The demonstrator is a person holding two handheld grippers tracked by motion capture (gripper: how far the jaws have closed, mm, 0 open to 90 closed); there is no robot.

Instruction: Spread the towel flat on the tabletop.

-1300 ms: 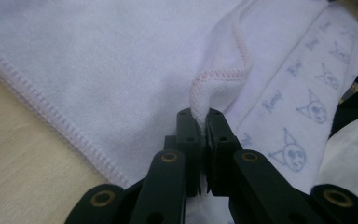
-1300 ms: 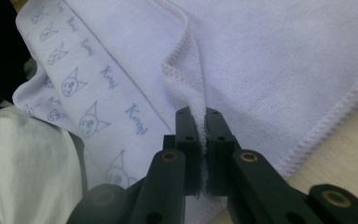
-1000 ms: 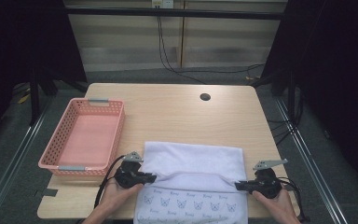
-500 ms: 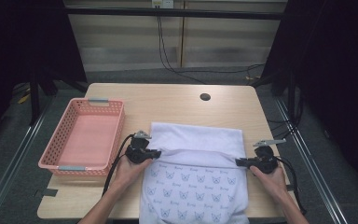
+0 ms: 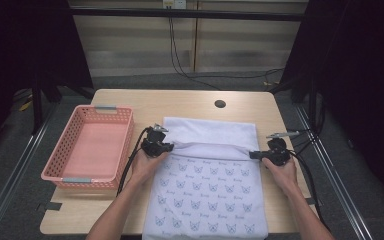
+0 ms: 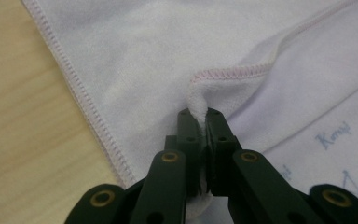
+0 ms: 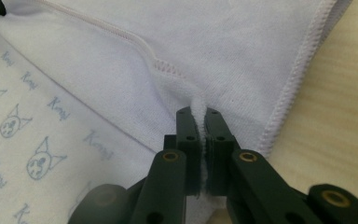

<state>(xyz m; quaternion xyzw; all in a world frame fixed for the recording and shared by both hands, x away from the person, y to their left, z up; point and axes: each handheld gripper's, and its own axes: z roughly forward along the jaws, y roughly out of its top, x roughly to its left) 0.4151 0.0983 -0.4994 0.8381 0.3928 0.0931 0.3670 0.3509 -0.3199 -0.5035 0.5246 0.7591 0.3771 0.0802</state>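
Two grippers pinch a towel's folded edge

At centre frame, the left gripper [image 5: 167,148] and right gripper [image 5: 253,154] each clamp the white towel [image 5: 210,190]; pink basket [image 5: 65,152] at left.

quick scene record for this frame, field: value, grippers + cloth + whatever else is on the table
left gripper: shut on the cloth's hemmed edge
right gripper: shut on the same hem, opposite side
cloth: white towel, printed side up near the person, plain side up at the far end, edge lifted between the grippers
basket: pink, to the cloth's left, nothing in it
table: light wood
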